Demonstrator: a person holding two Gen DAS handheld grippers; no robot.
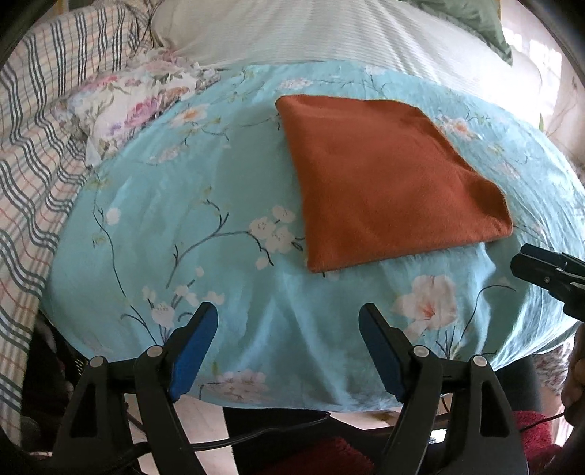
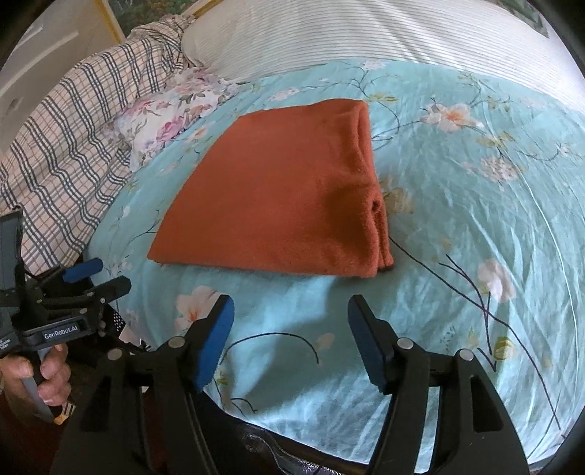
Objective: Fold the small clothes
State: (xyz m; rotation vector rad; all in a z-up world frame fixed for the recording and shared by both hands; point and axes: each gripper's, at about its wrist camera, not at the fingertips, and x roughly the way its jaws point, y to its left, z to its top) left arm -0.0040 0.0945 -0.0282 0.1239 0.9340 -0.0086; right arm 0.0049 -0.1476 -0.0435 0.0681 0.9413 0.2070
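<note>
A rust-orange cloth (image 1: 387, 182) lies folded flat in a neat rectangle on the turquoise flowered bedsheet (image 1: 182, 204). Its layered open edges (image 2: 376, 204) show along the right side in the right wrist view. My left gripper (image 1: 289, 310) hovers open over the sheet in front of the cloth's near-left corner, nothing between its blue pads. My right gripper (image 2: 290, 303) is open too, just short of the cloth's (image 2: 285, 190) near edge, with nothing in it. Each gripper also shows from the side in the other view: the right gripper's fingers (image 1: 544, 270) and the left gripper (image 2: 97, 276) in a hand (image 2: 44, 372).
A flowered pillow (image 1: 124, 109) and a plaid blanket (image 1: 40, 146) lie at the left. A white striped cover (image 2: 384, 33) spans the back. The bed's near edge (image 1: 278, 398) drops to dark floor below the grippers.
</note>
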